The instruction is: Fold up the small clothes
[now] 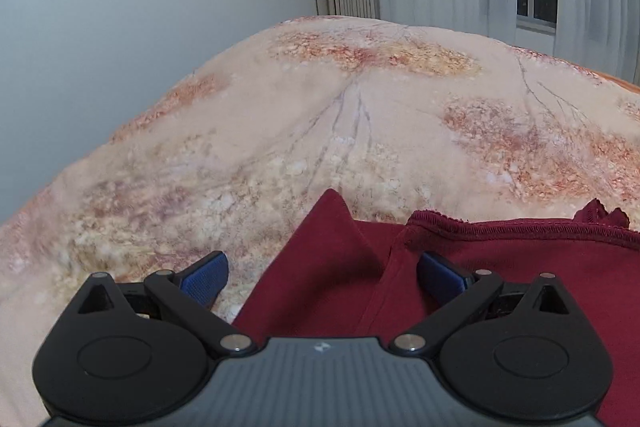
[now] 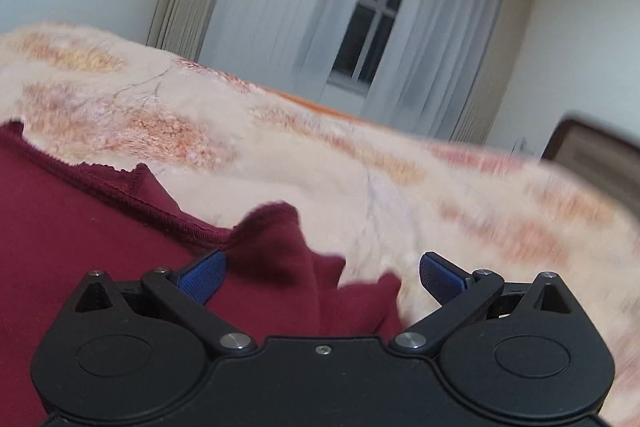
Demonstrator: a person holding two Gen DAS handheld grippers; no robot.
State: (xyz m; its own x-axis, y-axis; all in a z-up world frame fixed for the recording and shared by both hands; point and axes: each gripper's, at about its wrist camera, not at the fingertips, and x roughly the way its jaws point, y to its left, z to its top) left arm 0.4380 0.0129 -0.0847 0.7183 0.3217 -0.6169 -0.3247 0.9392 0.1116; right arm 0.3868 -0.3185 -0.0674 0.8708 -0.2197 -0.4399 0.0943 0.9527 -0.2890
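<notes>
A dark red garment [image 1: 520, 267] lies on a cream and orange floral blanket [image 1: 320, 107]. In the left wrist view a pointed fold of it [image 1: 332, 227] rises between the wide-spread blue pads; my left gripper [image 1: 322, 277] stands open, its pads clear of the cloth. In the right wrist view the same dark red garment [image 2: 80, 247] fills the lower left, with a stitched hem and a crumpled corner [image 2: 280, 247] lying loose between the pads. My right gripper [image 2: 322, 277] is open too, touching nothing.
The blanket [image 2: 440, 207] covers a bed that stretches ahead in both views. Behind it are a window with sheer curtains [image 2: 376, 11], plain walls and a dark wooden piece of furniture [image 2: 592, 147] at the right.
</notes>
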